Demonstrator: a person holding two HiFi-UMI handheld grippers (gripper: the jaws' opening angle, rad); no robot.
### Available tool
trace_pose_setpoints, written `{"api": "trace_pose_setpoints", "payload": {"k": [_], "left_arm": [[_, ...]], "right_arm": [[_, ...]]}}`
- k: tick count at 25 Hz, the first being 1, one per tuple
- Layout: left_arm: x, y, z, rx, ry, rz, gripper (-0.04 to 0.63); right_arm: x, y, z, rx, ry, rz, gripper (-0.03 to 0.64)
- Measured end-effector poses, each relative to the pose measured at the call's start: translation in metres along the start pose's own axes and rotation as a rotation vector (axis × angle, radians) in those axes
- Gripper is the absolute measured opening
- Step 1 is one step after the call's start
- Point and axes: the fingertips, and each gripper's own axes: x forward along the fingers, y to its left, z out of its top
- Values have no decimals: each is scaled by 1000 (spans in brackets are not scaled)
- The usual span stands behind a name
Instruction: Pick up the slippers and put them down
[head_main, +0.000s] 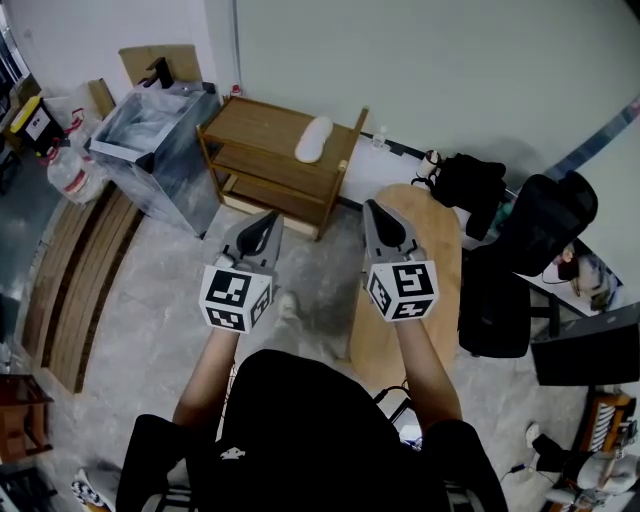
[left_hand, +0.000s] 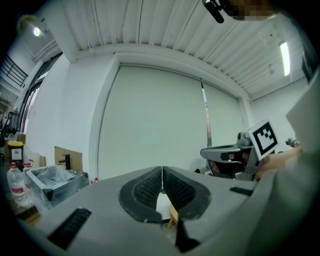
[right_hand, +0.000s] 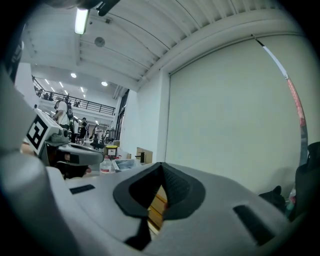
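A white slipper (head_main: 314, 138) lies on the top board of a low wooden shelf rack (head_main: 262, 135) against the wall. My left gripper (head_main: 271, 220) is in the air short of the rack's front, pointing at it, jaws shut and empty. My right gripper (head_main: 371, 208) is alongside, off the rack's right end, also shut with nothing in it. In the left gripper view the shut jaws (left_hand: 161, 181) meet in a line, and the white slipper (left_hand: 163, 204) shows just below them. The right gripper view shows its shut jaws (right_hand: 161, 176) with the rack's wooden boards (right_hand: 157, 204) behind.
A clear plastic bin (head_main: 152, 140) stands left of the rack, with water bottles (head_main: 68, 168) beside it. A long wooden board (head_main: 425, 255) lies under my right arm. A black bag (head_main: 468, 180) and black office chairs (head_main: 520, 255) are at the right. Wooden slats (head_main: 75, 270) lie on the floor at left.
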Motion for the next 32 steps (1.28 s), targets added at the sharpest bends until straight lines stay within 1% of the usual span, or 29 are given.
{"api": "trace_pose_setpoints", "payload": {"k": [9,14,20,24,28,32], "left_arm": [[73,48,-3,-25,-3,0,6],[119,82,-6,-53,20,-11,6],[168,124,-5,-65,54,-27,6],[200,147,-5,-66,60,-39,6],[221,165,-12,-76,78,-58,6],[239,181,-16,-66,87,-70,6]], "right_arm": [[79,-32,-6,-21,15,6,-12],[135,-51,-10,-26,39,7,-12],[198,-72,-11,-12,64,-5,-12],[233,-87,-16,-10,82,-19,-12],[257,-93,-23,-3,98,-36,-12],[282,-96,-28,-2,101,-45,-12]]}}
